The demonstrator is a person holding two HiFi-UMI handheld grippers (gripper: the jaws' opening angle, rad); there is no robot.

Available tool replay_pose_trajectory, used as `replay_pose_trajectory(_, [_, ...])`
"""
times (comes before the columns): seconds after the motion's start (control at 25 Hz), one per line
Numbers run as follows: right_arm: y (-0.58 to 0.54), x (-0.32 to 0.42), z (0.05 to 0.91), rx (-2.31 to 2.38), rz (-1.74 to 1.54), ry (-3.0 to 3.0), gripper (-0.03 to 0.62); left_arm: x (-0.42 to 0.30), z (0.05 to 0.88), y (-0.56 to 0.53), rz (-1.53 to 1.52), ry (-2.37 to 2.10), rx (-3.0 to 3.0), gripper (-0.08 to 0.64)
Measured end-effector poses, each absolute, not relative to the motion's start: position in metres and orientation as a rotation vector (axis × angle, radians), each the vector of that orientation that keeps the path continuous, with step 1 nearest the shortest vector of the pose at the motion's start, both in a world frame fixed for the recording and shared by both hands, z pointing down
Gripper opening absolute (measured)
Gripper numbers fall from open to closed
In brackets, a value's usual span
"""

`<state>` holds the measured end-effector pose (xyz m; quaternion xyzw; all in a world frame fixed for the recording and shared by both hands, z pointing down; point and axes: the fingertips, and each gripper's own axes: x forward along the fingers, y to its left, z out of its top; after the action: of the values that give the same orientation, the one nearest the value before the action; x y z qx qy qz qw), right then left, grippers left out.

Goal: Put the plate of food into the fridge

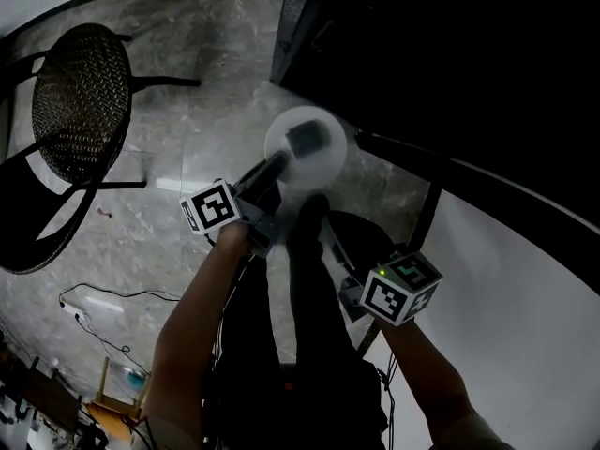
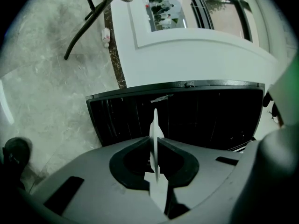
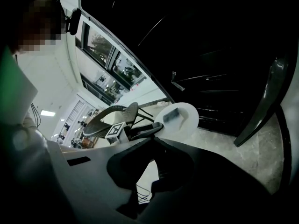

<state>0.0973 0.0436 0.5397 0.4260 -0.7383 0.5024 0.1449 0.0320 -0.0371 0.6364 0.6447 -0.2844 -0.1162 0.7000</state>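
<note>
Right, the left gripper [image 1: 279, 169] is clamping its jaws on the rim of the round white plate [image 1: 326, 162], which is bearing a dark rectangular piece of food [image 1: 305, 139] in the air over the grey marble floor [image 1: 187, 139], in front of the black fridge [image 2: 187, 120]. The right gripper [image 3: 152, 139] is hanging nearby, jaws together, gripping nothing.

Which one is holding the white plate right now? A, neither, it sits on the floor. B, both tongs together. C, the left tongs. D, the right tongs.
C: the left tongs are closed on the rim of the plate, which shows edge-on between them, while the right tongs are clear of it.
</note>
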Motion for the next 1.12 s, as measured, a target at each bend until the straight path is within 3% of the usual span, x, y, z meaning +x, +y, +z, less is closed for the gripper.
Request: replay_pose_trajectory(1.12, [0.044,0.110,0.584,1.159,1.392,-2.109,0.026,0.049,0.694,-0.048,-0.273,-0.661,1.403,0.023])
